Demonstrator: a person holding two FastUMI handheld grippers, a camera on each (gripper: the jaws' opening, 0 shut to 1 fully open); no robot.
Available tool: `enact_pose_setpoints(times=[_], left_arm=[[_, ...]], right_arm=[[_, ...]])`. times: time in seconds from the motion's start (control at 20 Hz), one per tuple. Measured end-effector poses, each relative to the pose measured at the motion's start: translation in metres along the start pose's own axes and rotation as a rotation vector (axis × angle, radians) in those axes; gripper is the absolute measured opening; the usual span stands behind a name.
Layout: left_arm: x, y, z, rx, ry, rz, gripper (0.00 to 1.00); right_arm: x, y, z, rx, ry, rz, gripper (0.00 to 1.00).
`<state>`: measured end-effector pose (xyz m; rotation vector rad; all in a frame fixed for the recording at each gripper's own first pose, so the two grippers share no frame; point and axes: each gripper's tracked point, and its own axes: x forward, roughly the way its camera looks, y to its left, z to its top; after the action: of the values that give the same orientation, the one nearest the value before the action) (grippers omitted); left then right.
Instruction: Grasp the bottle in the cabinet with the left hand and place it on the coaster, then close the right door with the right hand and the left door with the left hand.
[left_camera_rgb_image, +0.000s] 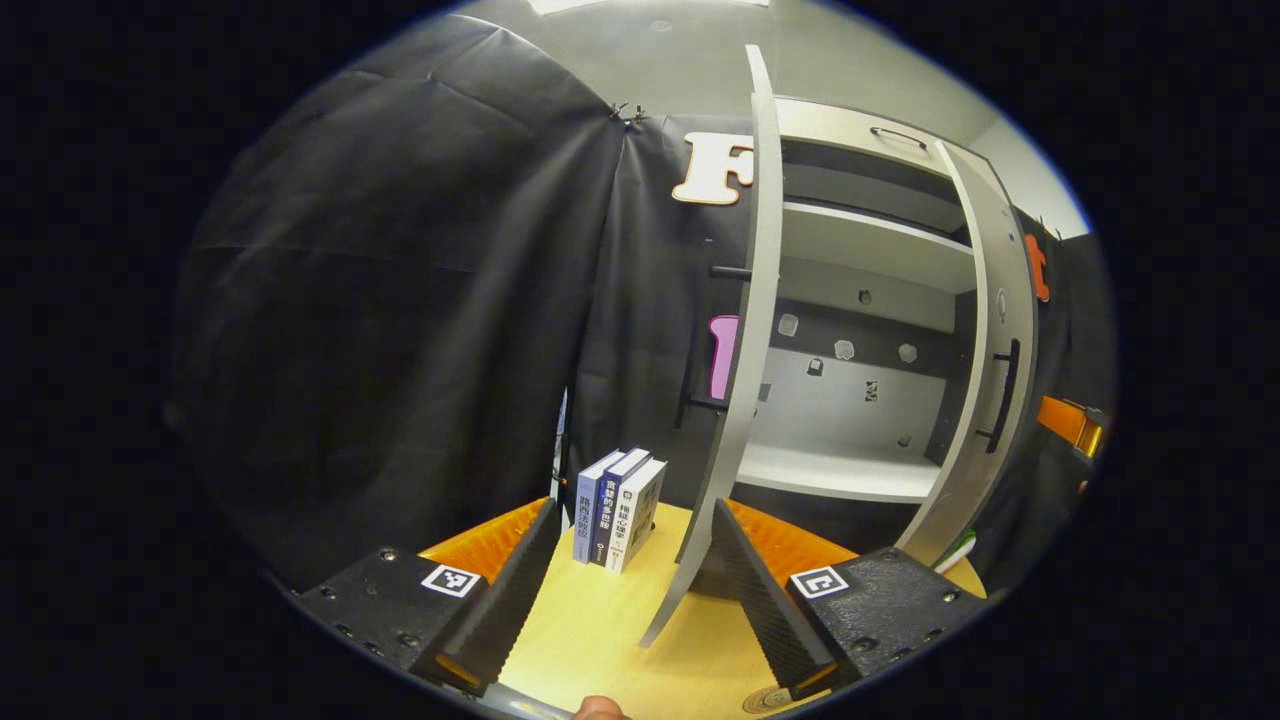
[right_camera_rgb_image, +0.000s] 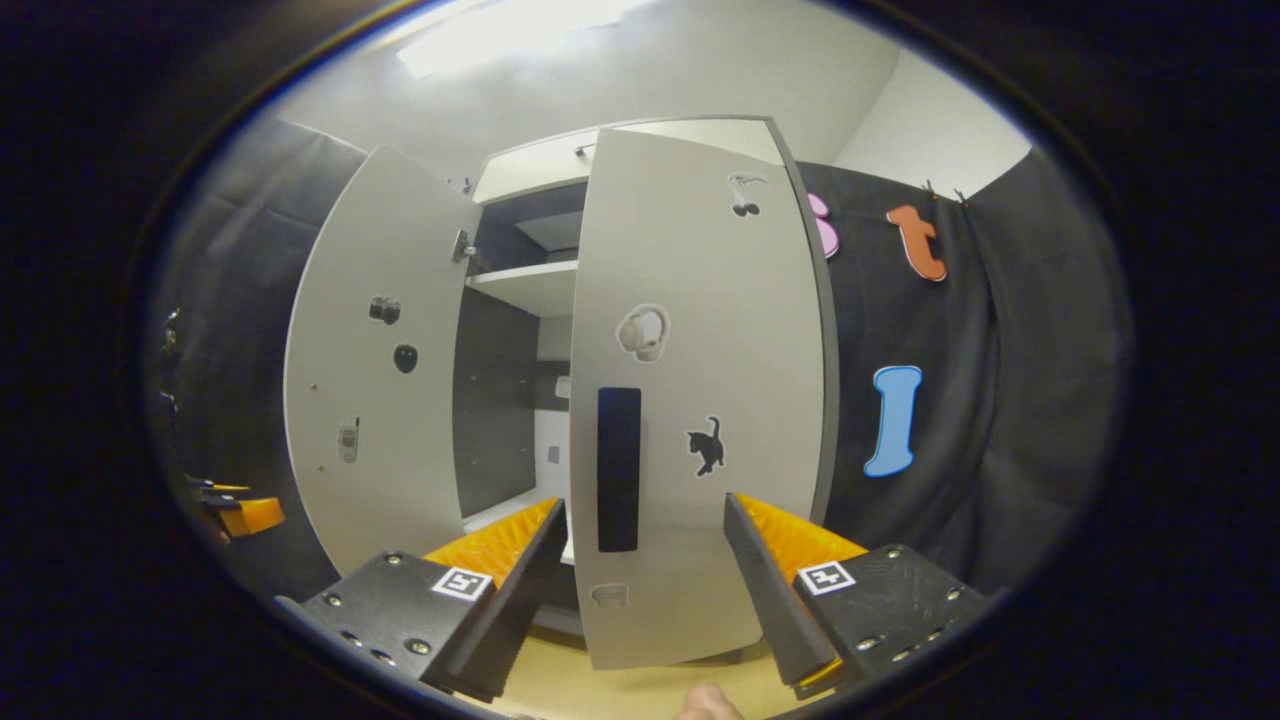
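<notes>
Right door (right_camera_rgb_image: 700, 400) is seen straight ahead of the right hand-held gripper (right_camera_rgb_image: 645, 560), its upright handle (right_camera_rgb_image: 618, 470) framed between spread, empty fingers. Left hand-held gripper (left_camera_rgb_image: 630, 570) is likewise held open by the left door (left_camera_rgb_image: 745, 350).

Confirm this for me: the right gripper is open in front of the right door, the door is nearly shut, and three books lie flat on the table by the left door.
One thing is wrong: the books stand upright, not flat, as the left gripper view shows. The rest holds: the right gripper is open before the nearly shut right door, and the books stand on the table beside the left door.
</notes>
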<state>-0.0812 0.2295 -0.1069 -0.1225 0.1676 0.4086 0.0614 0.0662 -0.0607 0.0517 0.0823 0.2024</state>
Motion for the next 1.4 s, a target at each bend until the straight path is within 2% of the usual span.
enact_pose_setpoints(times=[0.1, 0.15, 0.2, 0.3, 0.4, 0.45, 0.5, 0.55, 0.75, 0.8, 0.9, 0.95, 1.0, 1.25, 1.35, 1.4], left_arm=[[0.007, 0.001, 0.001, 0.004, 0.001, -0.011, 0.93], [0.01, 0.002, 0.001, 0.007, -0.001, -0.016, 0.97], [0.014, 0.003, 0.002, 0.01, -0.001, -0.02, 0.93], [0.026, 0.005, 0.005, 0.017, -0.006, -0.027, 0.97], [0.033, 0.006, 0.007, 0.029, -0.008, -0.035, 0.97], [0.035, 0.007, 0.007, 0.036, -0.007, -0.04, 0.93], [0.039, 0.008, 0.008, 0.042, -0.006, -0.044, 0.97], [0.041, 0.009, 0.007, 0.046, -0.006, -0.047, 0.97], [0.048, 0.008, 0.007, 0.064, 0.0, -0.057, 0.97], [0.05, 0.007, 0.007, 0.068, 0.003, -0.064, 0.93], [0.051, 0.005, 0.007, 0.077, 0.009, -0.076, 0.97], [0.052, 0.004, 0.008, 0.081, 0.008, -0.087, 0.93], [0.052, 0.0, 0.008, 0.08, 0.011, -0.101, 0.97], [0.052, -0.004, 0.009, 0.1, 0.027, -0.127, 0.95], [0.05, -0.01, 0.008, 0.099, 0.03, -0.14, 0.95], [0.05, -0.014, 0.007, 0.098, 0.03, -0.15, 0.9]], right_arm=[[0.0, 0.002, -0.001, -0.005, 0.001, -0.011, 0.93], [0.0, 0.002, -0.002, -0.006, 0.0, -0.017, 0.93], [0.0, 0.003, -0.001, -0.007, -0.001, -0.024, 0.93], [0.0, 0.002, -0.003, -0.008, -0.003, -0.041, 0.93], [0.001, 0.001, -0.003, -0.004, -0.002, -0.054, 0.93], [0.002, 0.002, -0.004, -0.002, -0.001, -0.059, 0.93], [0.002, 0.001, -0.005, -0.001, 0.0, -0.064, 0.96], [0.003, 0.0, -0.005, -0.002, 0.001, -0.069, 0.93], [0.005, 0.0, -0.007, 0.0, 0.003, -0.083, 0.95], [0.006, 0.0, -0.007, 0.0, 0.004, -0.084, 0.93], [0.007, 0.0, -0.008, -0.002, 0.004, -0.086, 0.93], [0.007, -0.001, -0.008, -0.003, 0.003, -0.088, 0.93], [0.007, -0.002, -0.007, -0.003, 0.001, -0.088, 0.93], [0.007, -0.003, -0.009, 0.006, 0.002, -0.085, 0.95], [0.006, -0.005, -0.009, 0.006, 0.004, -0.083, 0.93], [0.006, -0.006, -0.008, 0.003, 0.005, -0.082, 0.93]])
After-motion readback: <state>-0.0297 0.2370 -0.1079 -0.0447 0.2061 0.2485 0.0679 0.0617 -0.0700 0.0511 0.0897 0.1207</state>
